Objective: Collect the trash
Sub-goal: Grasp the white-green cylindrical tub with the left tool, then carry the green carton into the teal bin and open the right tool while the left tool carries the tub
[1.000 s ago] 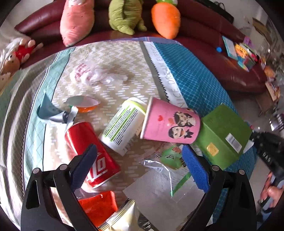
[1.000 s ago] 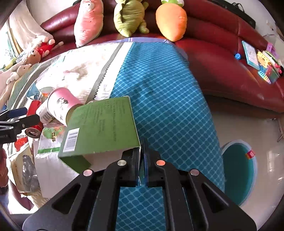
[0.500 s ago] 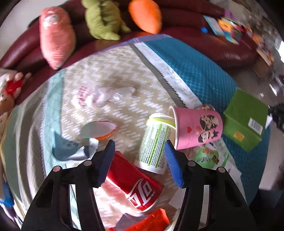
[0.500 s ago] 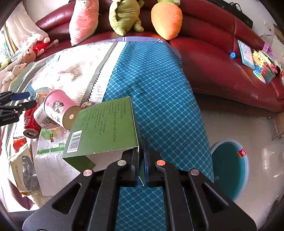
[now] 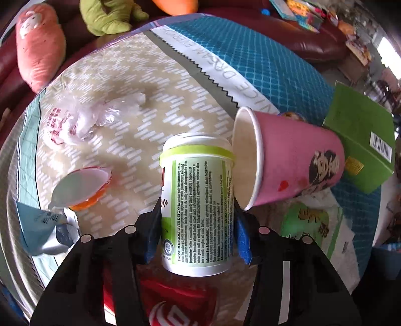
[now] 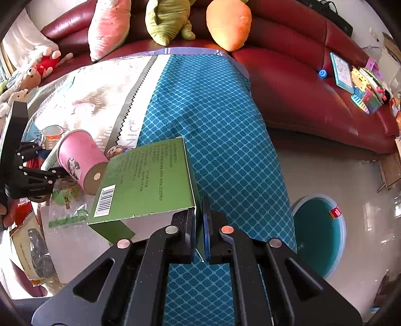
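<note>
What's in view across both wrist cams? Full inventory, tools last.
supplement bottle: 1, white with green label, lying between the left tool's fingers
paper cup: 1, pink, on its side, right of the bottle
green box: 1, open carton, one wall pinched by the right tool
cola can: 1, red, lying below the bottle
jelly cup: 1, orange with white lid, left of the bottle
plastic bag: 1, clear, crumpled, far left on the cloth
snack wrapper: 1, green and white, under the cup
plush toys: pink, green, orange, on the red sofa
bin: 1, teal, on the floor
left tool: closed on the bottle
right tool: closed on the box wall
</note>
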A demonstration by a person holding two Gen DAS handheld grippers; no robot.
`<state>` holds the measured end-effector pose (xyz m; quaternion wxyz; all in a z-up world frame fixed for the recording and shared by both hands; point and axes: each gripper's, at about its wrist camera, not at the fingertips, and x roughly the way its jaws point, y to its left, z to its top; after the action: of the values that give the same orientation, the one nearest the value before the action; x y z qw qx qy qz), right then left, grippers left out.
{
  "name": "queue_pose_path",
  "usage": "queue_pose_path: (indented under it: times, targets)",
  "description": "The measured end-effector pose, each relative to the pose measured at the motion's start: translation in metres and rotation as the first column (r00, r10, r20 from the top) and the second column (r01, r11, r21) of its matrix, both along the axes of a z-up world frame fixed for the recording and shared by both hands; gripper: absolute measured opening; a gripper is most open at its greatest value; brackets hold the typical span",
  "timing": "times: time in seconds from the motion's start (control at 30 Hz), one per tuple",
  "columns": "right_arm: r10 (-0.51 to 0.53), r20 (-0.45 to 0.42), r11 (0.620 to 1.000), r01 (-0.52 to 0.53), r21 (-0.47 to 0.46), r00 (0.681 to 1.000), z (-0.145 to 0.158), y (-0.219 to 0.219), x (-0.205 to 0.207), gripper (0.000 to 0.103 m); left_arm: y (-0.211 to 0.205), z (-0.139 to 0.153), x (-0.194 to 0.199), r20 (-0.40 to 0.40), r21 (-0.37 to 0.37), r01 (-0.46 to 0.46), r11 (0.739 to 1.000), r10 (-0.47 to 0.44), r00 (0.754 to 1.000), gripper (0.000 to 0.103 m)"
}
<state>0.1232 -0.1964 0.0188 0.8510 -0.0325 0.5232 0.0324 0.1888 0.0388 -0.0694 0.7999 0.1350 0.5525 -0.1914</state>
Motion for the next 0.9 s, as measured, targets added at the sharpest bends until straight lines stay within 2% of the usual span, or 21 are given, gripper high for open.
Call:
queue_pose_path:
  times: [0.2,0.4,0.63,0.9]
  targets:
    - [0.007,0.042,1.0,-0.007,-0.01,0.999,0.014,0.0,-0.001,0.005,0.024,0.031,-0.006,0.072,-0.046,-0.132,0.99,0.135,0.988,0.051]
    - [0.002,0.077,1.0,-0.002,0.011,0.997,0.025,-0.006,-0.01,0.005,0.035,0.079,-0.024,0.15,-0.12,-0.165,0.979,0.183,0.972,0.051]
    - [-0.031,0.122,0.999,0.026,0.043,0.992,0.039,-0.028,-0.027,0.005,-0.007,0.12,-0.054,0.212,-0.175,-0.093,0.98,0.129,0.969,0.051]
    - [-0.12,0.156,0.991,0.109,0.079,0.98,0.047,-0.085,-0.056,0.005,-0.084,0.124,-0.078,0.203,-0.19,0.007,0.982,0.032,0.979,0.051]
